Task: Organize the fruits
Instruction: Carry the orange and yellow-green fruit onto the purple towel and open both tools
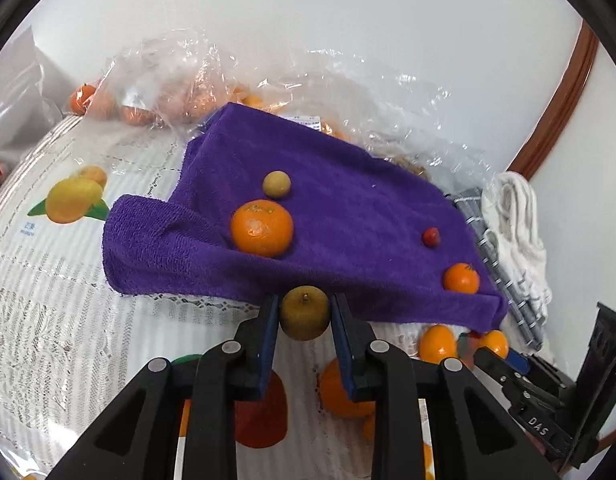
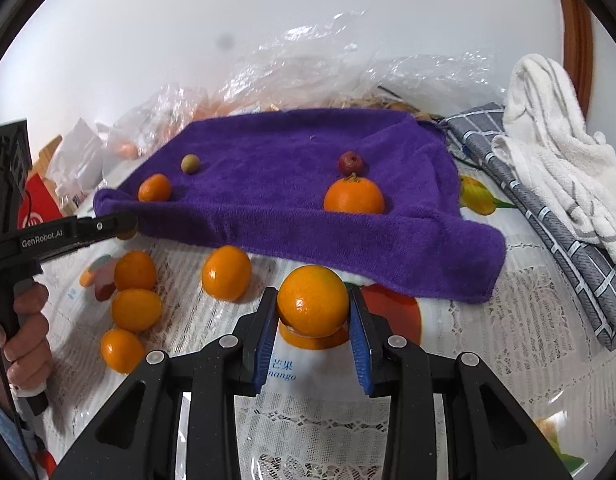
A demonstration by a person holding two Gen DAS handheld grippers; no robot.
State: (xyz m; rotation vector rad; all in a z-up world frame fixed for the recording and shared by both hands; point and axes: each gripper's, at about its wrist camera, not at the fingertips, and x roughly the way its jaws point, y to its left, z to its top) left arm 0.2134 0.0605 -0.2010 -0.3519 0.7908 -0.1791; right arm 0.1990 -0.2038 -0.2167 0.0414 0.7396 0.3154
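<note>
A purple towel (image 1: pixel 348 208) (image 2: pixel 291 184) lies spread on the printed tablecloth. On it rest two oranges (image 2: pixel 354 196) (image 2: pixel 154 187), a small olive-brown fruit (image 2: pixel 190 163) and a small red fruit (image 2: pixel 350 163). My left gripper (image 1: pixel 303 308) is shut on a round brown-green fruit (image 1: pixel 303 314) just in front of the towel's near edge. In the right wrist view the left gripper (image 2: pixel 125 228) reaches that edge from the left. My right gripper (image 2: pixel 312 312) is shut on an orange (image 2: pixel 312 304), close to the towel's front edge. Several loose oranges (image 2: pixel 136 309) lie on the cloth at the left.
Clear plastic bags (image 1: pixel 159 80) holding more oranges are piled behind the towel against the white wall. A grey checked cloth (image 2: pixel 540 216) and a white towel (image 2: pixel 548 140) lie to the right. A red box (image 2: pixel 39 204) stands at far left. A person's hand (image 2: pixel 27 320) grips the left handle.
</note>
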